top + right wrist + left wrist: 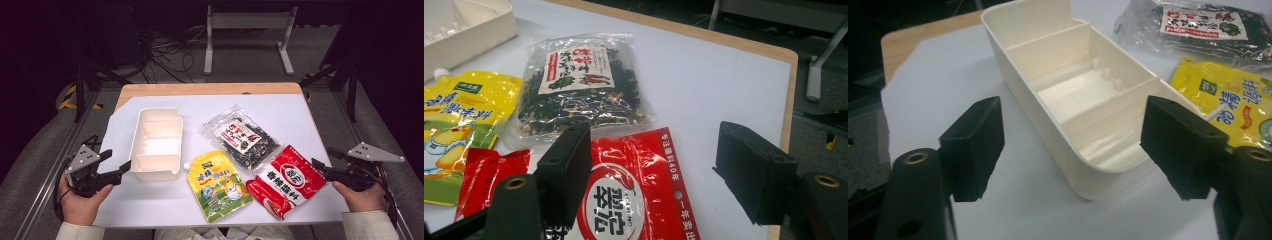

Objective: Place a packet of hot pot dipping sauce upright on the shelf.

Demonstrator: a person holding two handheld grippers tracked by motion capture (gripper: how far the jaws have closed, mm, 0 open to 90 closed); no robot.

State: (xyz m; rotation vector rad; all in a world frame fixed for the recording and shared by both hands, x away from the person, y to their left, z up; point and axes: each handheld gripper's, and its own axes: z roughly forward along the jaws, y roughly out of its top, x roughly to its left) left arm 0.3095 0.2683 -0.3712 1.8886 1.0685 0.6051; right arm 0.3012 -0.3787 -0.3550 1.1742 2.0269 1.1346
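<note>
A white plastic box [156, 144] with three compartments stands on the white table top [280, 107], left of centre. To its right lie a clear packet of dark dried food [242, 137], a yellow spouted pouch [218, 185] and a red sachet [286, 180]. My left gripper [116, 160] hovers open just off the box's near left corner, nothing between its jaws. In the left gripper view the box [1018, 80] sits ahead of the open left gripper [1073, 135]. My right gripper [325, 159] stands open beside the red sachet's right edge. The right gripper view shows the open right gripper [654, 160] over the red sachet [634, 195].
The white top lies on a wooden table [200, 90] whose far edge shows bare wood. Metal rails run along both sides, with a dark floor, cables and a grey frame [247, 35] beyond. The dark packet [579, 85] and yellow pouch [459, 120] lie past the red sachet.
</note>
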